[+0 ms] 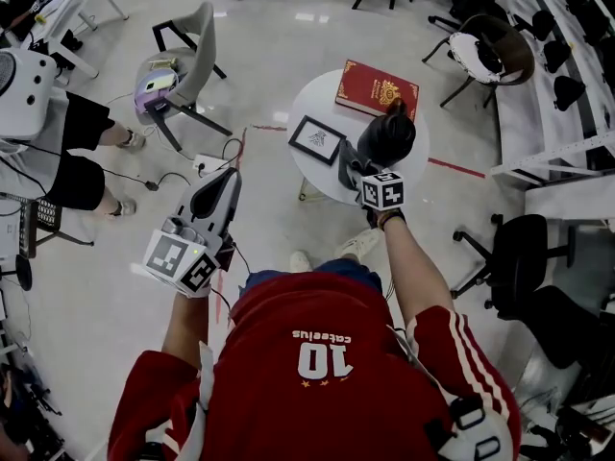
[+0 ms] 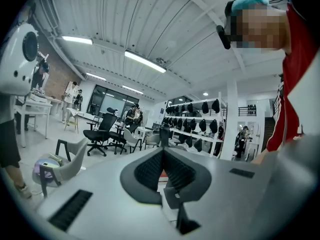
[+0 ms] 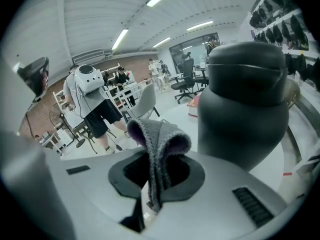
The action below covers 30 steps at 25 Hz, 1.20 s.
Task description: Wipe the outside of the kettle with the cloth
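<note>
A pale, glossy floor (image 1: 288, 27) carries a red line (image 1: 459, 168) that runs past a round white table (image 1: 312, 99). A grey chair (image 1: 197, 46) stands to the table's left, and black office chairs (image 1: 524, 248) stand to its right. Overhead, long strip lights (image 2: 145, 61) run along a ribbed white ceiling (image 2: 125, 24). A brick wall (image 2: 59, 76) closes the far side. Beside a white column (image 2: 231, 124), open shelves (image 2: 197, 124) hold rows of dark items.

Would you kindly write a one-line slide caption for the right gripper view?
Right gripper shut on a folded grey cloth, held close beside the dark kettle.
</note>
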Motion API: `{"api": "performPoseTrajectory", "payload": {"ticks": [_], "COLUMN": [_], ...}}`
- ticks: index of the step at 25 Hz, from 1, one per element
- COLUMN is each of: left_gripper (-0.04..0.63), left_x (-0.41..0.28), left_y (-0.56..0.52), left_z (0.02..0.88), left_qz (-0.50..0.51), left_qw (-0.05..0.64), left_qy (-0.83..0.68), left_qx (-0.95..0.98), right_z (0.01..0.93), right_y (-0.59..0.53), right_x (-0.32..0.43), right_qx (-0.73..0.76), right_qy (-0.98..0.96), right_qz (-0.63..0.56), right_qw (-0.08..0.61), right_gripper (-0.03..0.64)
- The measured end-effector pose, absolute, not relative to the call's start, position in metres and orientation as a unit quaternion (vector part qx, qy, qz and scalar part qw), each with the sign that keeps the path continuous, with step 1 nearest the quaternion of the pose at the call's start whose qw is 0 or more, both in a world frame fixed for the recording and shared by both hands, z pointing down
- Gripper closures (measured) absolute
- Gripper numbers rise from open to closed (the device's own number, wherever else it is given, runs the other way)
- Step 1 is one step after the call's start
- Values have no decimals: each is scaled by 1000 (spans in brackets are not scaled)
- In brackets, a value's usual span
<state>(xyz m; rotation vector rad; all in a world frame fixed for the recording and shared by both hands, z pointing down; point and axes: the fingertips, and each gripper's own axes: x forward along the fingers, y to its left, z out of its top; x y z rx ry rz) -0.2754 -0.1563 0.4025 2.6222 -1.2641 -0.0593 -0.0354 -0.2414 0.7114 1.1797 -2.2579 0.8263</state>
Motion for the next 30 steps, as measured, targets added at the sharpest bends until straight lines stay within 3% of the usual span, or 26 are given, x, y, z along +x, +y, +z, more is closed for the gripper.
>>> {"api": "performPoseTrajectory", "payload": {"ticks": [20, 30], "left_gripper": [588, 588], "left_x": [-257, -249], "left_y": [-144, -148], "left_z": [401, 403], "left_qz": [-42, -33], "left_qw": [112, 125], "left_qy": [-407, -422], "left_qx": [906, 897], "right_z": [660, 647], "right_y": [-218, -236], "right_x": [-38, -48], "right_qx": [424, 458], "right_qy": [-842, -823], "right_qz": [257, 312], "right_qw": [213, 122], "right_gripper": [572, 572]}}
